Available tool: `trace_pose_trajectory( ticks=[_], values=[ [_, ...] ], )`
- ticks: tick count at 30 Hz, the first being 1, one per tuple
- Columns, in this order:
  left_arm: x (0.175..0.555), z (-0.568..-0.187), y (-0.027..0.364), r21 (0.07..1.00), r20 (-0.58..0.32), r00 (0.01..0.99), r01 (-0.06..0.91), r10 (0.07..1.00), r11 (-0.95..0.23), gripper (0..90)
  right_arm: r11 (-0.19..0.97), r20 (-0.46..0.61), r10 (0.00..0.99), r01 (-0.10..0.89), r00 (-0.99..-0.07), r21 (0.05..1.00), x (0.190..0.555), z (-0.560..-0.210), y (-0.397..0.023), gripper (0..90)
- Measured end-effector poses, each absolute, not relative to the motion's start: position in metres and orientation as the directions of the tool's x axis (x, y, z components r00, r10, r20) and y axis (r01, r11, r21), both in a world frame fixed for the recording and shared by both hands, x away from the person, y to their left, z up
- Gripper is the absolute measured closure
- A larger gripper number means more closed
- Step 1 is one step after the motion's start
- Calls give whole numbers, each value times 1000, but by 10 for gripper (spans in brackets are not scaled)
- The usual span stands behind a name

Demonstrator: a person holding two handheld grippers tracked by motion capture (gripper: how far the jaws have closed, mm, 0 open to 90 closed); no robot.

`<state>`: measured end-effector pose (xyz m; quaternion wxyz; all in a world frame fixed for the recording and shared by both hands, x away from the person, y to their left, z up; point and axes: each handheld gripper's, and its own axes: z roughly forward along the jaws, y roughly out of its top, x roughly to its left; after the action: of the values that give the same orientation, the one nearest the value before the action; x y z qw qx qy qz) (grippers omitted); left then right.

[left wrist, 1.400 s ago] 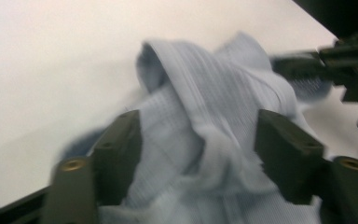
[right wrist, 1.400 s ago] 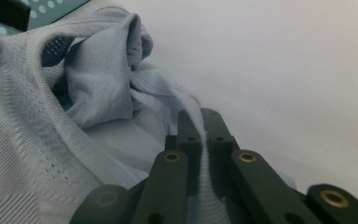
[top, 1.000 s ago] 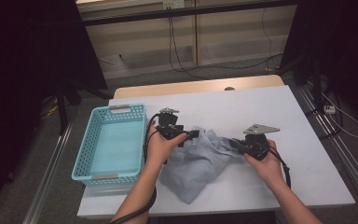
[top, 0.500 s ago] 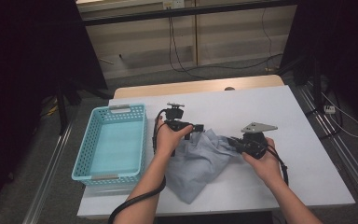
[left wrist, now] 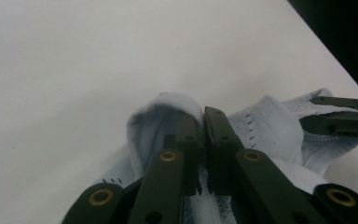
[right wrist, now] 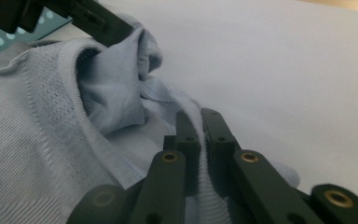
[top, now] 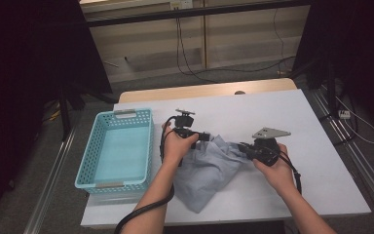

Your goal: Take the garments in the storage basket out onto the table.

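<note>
A light blue knit garment (top: 207, 173) lies crumpled on the white table (top: 277, 109). My left gripper (top: 208, 137) is at its upper left edge. Its jaws have just been closing and now pinch a raised fold of the garment (left wrist: 168, 105), as the left gripper view (left wrist: 204, 114) shows. My right gripper (top: 241, 146) holds the garment's right edge. In the right gripper view its jaws (right wrist: 200, 114) stand shut on a ribbed hem of the garment (right wrist: 42, 140). The left gripper (right wrist: 121, 30) also shows at that view's upper left.
A light blue plastic basket (top: 90, 161) with nothing in it stands left of the garment, near the table's left edge. Bare tabletop stretches behind and to the right of both hands. Cables trail on the floor beyond the table.
My left hand has shifted a little to the right, onto the garment's upper edge. The cloth there now stands up in a fold. The right hand has not moved.
</note>
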<state>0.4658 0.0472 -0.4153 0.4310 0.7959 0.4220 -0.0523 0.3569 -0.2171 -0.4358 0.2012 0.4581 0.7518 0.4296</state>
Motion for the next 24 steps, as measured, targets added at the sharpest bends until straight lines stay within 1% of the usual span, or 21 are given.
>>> trace_pose_trajectory(
  ticks=[6, 10, 13, 16, 20, 24],
  values=[
    [463, -385, 64, 703, -418, 657, 671, 627, -235, 863, 180, 83, 884, 499, -460, 848, 358, -421, -232, 875],
    [459, -362, 71, 744, -387, 683, 628, 620, -228, 864, 168, 68, 898, 481, -434, 861, 361, -403, -243, 871],
    [454, -354, 75, 761, -379, 695, 610, 610, -222, 864, 162, 49, 912, 467, -408, 869, 363, -389, -249, 865],
    [445, -356, 77, 764, -387, 707, 605, 592, -222, 865, 173, 37, 910, 458, -413, 872, 361, -386, -249, 869],
    [436, -368, 81, 758, -394, 709, 610, 585, -229, 865, 192, 20, 910, 463, -414, 865, 357, -397, -246, 874],
    [434, -377, 86, 748, -410, 695, 627, 591, -219, 865, 180, 39, 913, 487, -406, 855, 358, -408, -248, 877]
  ],
)
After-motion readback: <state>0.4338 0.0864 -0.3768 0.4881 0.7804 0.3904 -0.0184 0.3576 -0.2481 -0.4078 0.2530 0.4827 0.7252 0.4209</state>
